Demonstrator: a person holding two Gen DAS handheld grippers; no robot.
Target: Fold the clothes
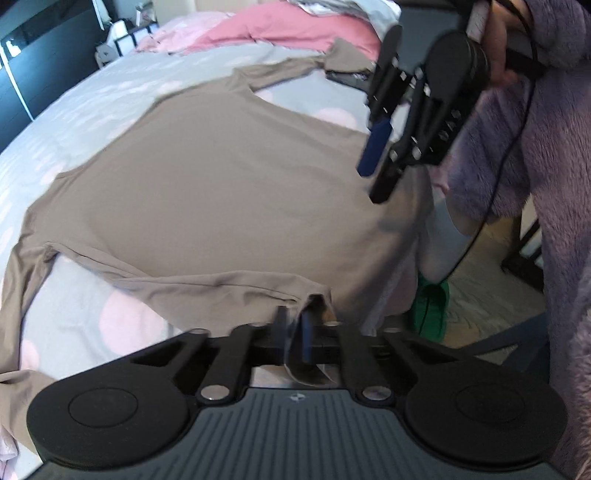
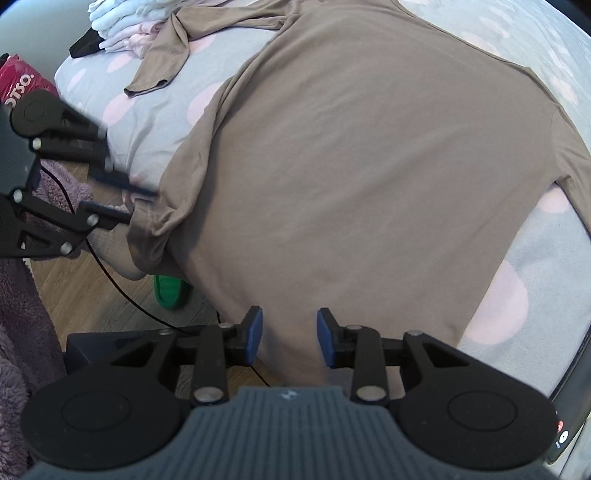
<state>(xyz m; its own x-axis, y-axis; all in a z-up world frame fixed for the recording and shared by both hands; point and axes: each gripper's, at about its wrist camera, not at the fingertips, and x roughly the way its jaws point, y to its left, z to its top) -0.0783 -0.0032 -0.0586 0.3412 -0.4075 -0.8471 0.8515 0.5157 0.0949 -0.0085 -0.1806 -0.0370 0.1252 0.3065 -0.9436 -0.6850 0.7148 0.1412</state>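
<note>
A taupe long-sleeved shirt (image 1: 221, 177) lies spread flat on the bed, its hem hanging over the bed's edge; it also fills the right wrist view (image 2: 369, 166). My left gripper (image 1: 294, 328) is shut on the shirt's bottom hem corner, with cloth bunched between its jaws; in the right wrist view it (image 2: 136, 206) shows at the left, pinching that corner. My right gripper (image 2: 289, 338) is open and empty just above the hem, and in the left wrist view it (image 1: 376, 173) hovers over the shirt's other lower side. One sleeve (image 2: 162, 51) lies folded inward.
The bed has a grey cover with pink dots (image 1: 92, 110). A pink blanket (image 1: 288, 26) and a pile of folded clothes (image 2: 125, 22) lie near the shirt. A green slipper (image 2: 170, 291) and a cable are on the wood floor. My purple fleece sleeve (image 1: 546, 166) is at right.
</note>
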